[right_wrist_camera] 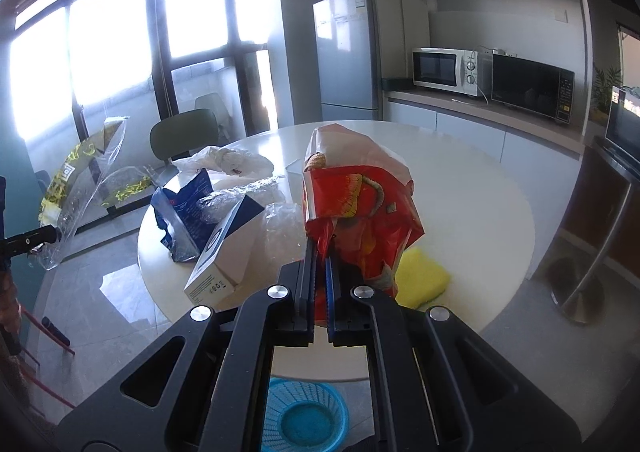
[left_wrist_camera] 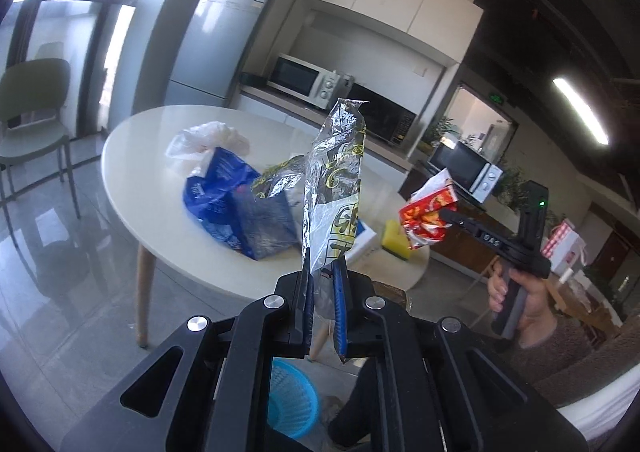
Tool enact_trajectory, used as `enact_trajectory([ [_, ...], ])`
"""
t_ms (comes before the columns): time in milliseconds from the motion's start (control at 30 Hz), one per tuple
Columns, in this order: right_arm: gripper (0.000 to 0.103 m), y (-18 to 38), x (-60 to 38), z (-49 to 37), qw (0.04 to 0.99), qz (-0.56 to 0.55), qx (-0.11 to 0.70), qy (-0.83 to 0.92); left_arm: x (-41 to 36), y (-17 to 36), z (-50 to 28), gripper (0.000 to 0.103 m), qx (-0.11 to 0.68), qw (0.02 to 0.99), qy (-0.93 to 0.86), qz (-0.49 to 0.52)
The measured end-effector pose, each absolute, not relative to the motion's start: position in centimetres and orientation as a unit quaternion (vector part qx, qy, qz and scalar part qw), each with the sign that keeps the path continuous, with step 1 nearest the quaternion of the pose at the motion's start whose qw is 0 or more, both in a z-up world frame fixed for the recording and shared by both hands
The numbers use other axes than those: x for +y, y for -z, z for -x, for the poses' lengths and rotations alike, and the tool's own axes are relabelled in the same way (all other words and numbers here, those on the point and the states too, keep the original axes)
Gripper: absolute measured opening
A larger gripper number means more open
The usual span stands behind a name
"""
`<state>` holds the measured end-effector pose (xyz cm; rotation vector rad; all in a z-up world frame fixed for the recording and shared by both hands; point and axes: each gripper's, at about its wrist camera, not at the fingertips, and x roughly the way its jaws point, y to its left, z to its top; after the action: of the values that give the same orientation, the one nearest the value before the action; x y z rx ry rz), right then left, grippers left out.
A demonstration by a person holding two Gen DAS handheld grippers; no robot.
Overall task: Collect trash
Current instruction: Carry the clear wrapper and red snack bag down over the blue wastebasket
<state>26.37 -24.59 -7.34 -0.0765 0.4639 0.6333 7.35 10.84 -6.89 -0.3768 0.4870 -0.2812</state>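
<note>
Left wrist view: mounted behind the left tool (left_wrist_camera: 324, 272), aimed forward and slightly down across the round surface (left_wrist_camera: 168, 123) toward the kitchen wall, close above the near edge. Right wrist view: same mounting behind the right tool (right_wrist_camera: 320, 252), facing the windows (right_wrist_camera: 120, 31) and fridge (right_wrist_camera: 346, 51). Shared by both: surface, blue basket (right_wrist_camera: 304, 412) on the floor below, microwave (left_wrist_camera: 304, 77), each other's tool.

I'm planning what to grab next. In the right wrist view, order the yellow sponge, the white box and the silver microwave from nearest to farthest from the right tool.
1. Yellow sponge, just right of the right tool, at the table's near edge.
2. White box, left on the table; nearly as close as the sponge.
3. Silver microwave, on the far counter.
</note>
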Motion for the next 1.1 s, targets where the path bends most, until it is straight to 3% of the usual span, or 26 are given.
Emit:
enact_trajectory([
  [433, 0.003, 8.5, -27.1, -21.2, 0.918, 0.059, 0.235, -0.315, 4.9, 7.7, -8.7, 0.008, 0.299, 0.914, 0.234, 0.145],
  [1100, 0.003, 11.4, -26.8, -16.2, 0.891, 0.07, 0.262, -0.365, 4.0, 11.3, -6.2, 0.009, 0.348, 0.902, 0.218, 0.135],
])
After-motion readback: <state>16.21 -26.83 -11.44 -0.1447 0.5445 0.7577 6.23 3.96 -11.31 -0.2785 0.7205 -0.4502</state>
